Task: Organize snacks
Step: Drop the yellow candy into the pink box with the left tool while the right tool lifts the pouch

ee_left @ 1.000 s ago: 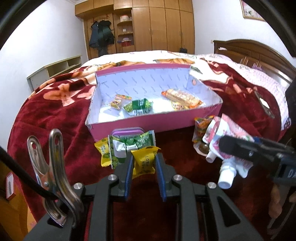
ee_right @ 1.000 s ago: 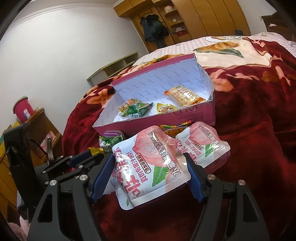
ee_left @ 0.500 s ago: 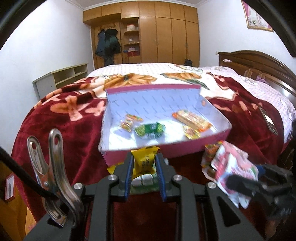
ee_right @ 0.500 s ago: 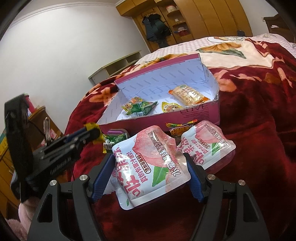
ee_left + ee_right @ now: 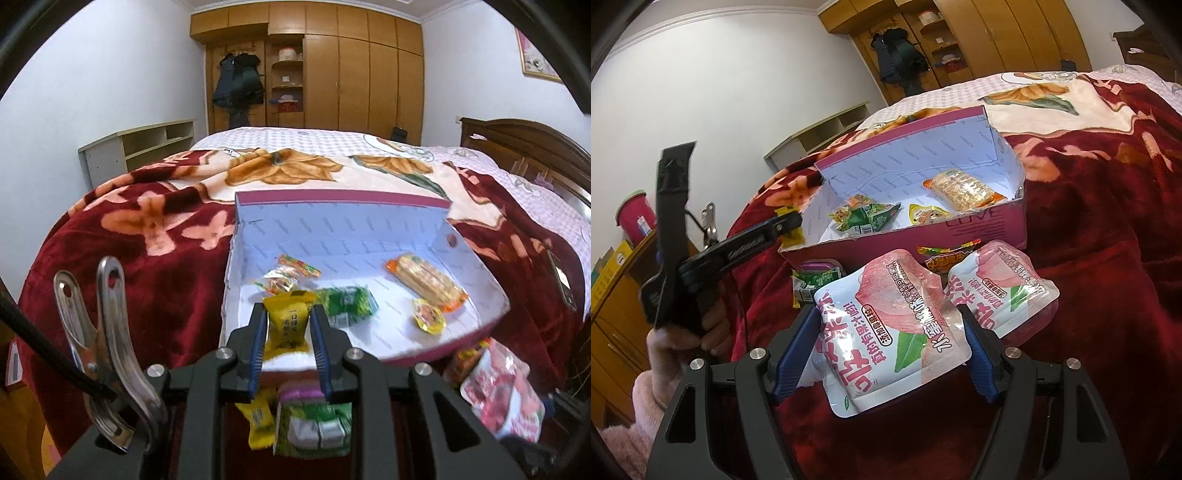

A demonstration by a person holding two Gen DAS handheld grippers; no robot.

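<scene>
Snacks lie partly sorted: several sit in the pink box (image 5: 369,356). Left gripper (image 5: 287,328) jaws clamp a yellow packet (image 5: 286,328) over it; right gripper (image 5: 892,354) jaws straddle a peach pouch (image 5: 886,332), grip unclear; more wait on the bed (image 5: 1108,295).

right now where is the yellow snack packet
In the left wrist view the yellow snack packet is clamped in the left gripper, held over the pink box's near-left corner, beside the green packet.
</scene>
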